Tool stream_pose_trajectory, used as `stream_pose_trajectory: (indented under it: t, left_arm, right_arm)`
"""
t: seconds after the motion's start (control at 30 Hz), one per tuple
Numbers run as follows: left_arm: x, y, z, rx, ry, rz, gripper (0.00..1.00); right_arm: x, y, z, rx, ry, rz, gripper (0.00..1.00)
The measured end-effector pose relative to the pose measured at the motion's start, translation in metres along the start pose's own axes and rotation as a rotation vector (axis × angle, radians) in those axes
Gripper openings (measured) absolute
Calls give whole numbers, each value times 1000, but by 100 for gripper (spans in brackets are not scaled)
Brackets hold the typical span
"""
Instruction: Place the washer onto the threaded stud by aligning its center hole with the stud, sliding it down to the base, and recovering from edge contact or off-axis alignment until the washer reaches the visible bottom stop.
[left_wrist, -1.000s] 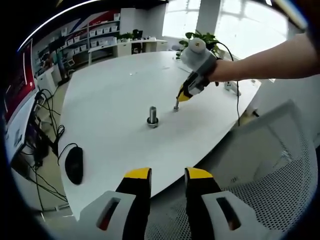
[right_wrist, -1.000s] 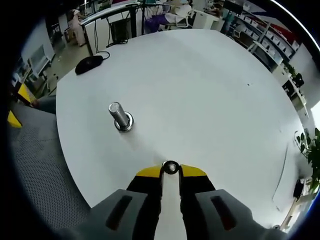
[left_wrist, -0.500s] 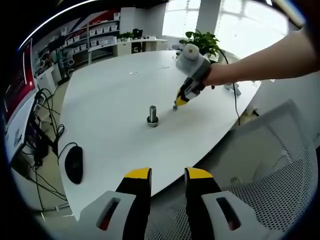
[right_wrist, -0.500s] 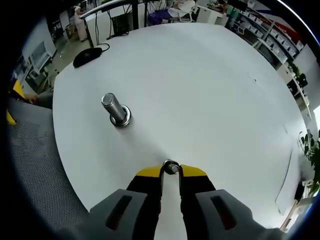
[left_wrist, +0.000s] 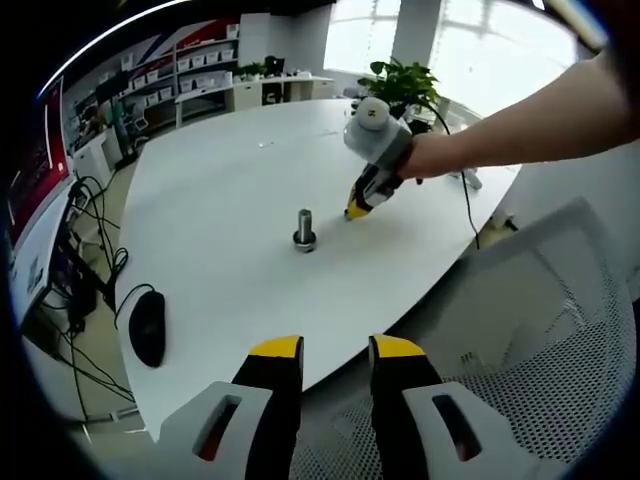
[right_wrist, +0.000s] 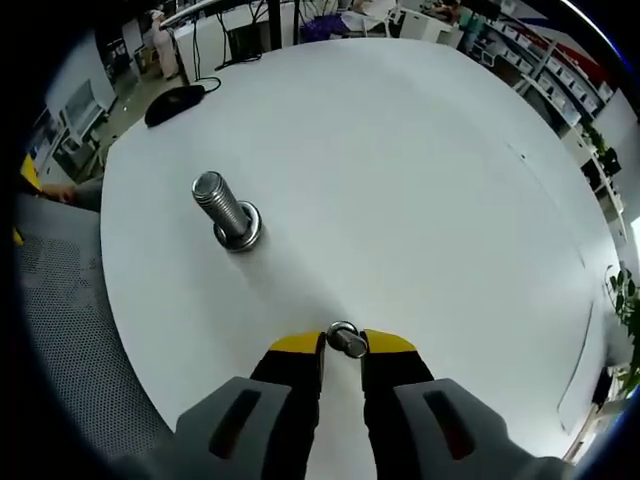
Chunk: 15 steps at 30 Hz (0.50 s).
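Note:
A grey threaded stud (right_wrist: 227, 210) stands upright on the white table (right_wrist: 400, 170), with a ring-like collar at its base. My right gripper (right_wrist: 343, 345) is shut on a small metal washer (right_wrist: 345, 339), held at its tips above the table, to the right of the stud and short of it. In the left gripper view the stud (left_wrist: 304, 229) is mid-table, and the right gripper (left_wrist: 356, 211) hovers just right of it on a person's arm. My left gripper (left_wrist: 336, 352) hangs back over the table's near edge, jaws slightly apart and holding nothing.
A black mouse (left_wrist: 148, 328) lies near the table's left edge, with cables beyond it. A mesh chair (left_wrist: 540, 390) stands at the lower right. A plant (left_wrist: 405, 82) and shelves sit past the far edge. A cable (left_wrist: 470, 200) runs across the table's right side.
My right gripper has lifted the washer off the table and carried it closer to the stud. The left gripper has stayed still.

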<state>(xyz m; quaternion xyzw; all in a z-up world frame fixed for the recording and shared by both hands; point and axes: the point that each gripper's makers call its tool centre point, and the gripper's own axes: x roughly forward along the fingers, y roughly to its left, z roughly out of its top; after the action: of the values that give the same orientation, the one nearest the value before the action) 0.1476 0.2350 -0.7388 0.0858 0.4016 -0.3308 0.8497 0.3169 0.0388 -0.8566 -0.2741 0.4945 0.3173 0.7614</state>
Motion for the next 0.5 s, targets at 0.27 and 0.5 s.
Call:
stream_pose_trajectory:
  t: [0.27, 0.5]
  left_arm:
    - [0, -1, 0, 4, -1, -1, 24]
    - [0, -3, 2, 19, -5, -9, 24]
  right_arm:
    - [-16, 2, -8, 10, -26, -13, 20]
    - [-39, -2, -16, 32, -73, -41, 20]
